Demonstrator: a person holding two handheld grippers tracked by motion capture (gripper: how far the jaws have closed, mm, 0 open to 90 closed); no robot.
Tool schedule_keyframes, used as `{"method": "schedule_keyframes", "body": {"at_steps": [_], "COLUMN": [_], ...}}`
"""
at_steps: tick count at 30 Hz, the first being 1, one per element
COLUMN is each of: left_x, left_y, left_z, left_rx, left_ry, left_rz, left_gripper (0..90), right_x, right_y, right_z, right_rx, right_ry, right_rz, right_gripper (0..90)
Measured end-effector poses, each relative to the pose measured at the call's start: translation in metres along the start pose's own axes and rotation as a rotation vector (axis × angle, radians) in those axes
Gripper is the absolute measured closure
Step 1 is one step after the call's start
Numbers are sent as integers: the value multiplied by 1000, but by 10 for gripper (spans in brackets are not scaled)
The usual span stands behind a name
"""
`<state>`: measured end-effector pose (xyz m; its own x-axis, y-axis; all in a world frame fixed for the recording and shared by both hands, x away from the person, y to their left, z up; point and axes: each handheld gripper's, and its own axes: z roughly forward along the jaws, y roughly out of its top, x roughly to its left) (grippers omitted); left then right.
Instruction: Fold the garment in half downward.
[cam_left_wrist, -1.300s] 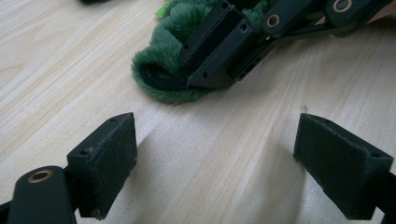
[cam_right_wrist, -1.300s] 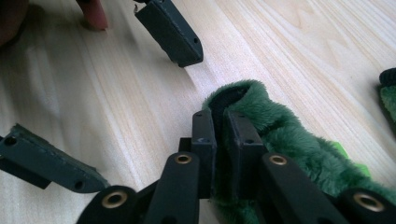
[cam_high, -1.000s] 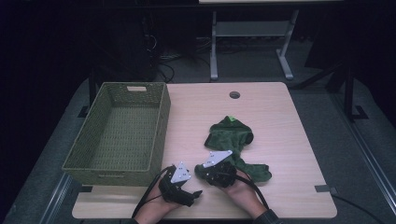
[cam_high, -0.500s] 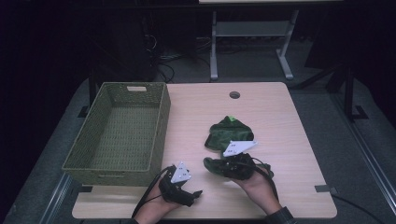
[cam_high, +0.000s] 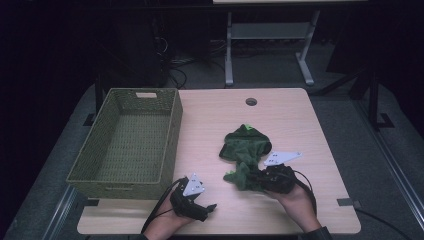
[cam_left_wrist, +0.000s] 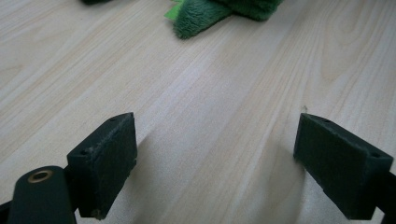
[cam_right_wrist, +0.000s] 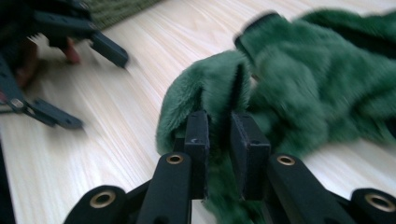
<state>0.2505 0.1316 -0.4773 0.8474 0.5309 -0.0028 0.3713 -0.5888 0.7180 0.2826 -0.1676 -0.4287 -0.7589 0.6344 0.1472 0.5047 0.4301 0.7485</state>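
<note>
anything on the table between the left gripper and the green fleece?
Nothing: bare wood between the left gripper and the green fleece, seen in the high view and the left gripper view.

Lab/office: wood desk (cam_high: 280, 120) w/ cable hole (cam_high: 251, 102), floor cables (cam_high: 185, 75).

Right gripper (cam_high: 252, 178) farther right, green fleece garment (cam_high: 246, 146) dragged along and bunched, jaws slightly wider.
</note>
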Motion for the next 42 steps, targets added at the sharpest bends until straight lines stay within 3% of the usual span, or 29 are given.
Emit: {"method": "schedule_keyframes", "body": {"at_steps": [4,8,11,14,19,22,37,42], "left_x": [0,0,0,0,0,0,0,0], "left_y": [0,0,0,0,0,0,0,0], "left_z": [0,0,0,0,0,0,0,0], "left_rx": [0,0,-3,-4,-4,-1,0,-1], "left_ry": [0,0,3,1,3,2,1,1], "left_rz": [0,0,1,-3,3,4,-1,-1], "left_gripper": [127,127,127,127,127,127,126,126], "right_x": [-7,-11,-10,-5,-1,-4,-25,-25], "right_y": [-9,-9,-4,8,28,31,1,0], "right_z": [-6,-21,-30,-31,-19,-8,39,40], "right_rx": [16,-9,-38,-46,-54,-26,158,153], "right_ry": [-32,-53,-56,-45,-28,-30,-39,-39], "right_rz": [6,12,1,-26,-60,-63,4,12], "right_gripper": [764,779,883,899,899,899,899,897]}}
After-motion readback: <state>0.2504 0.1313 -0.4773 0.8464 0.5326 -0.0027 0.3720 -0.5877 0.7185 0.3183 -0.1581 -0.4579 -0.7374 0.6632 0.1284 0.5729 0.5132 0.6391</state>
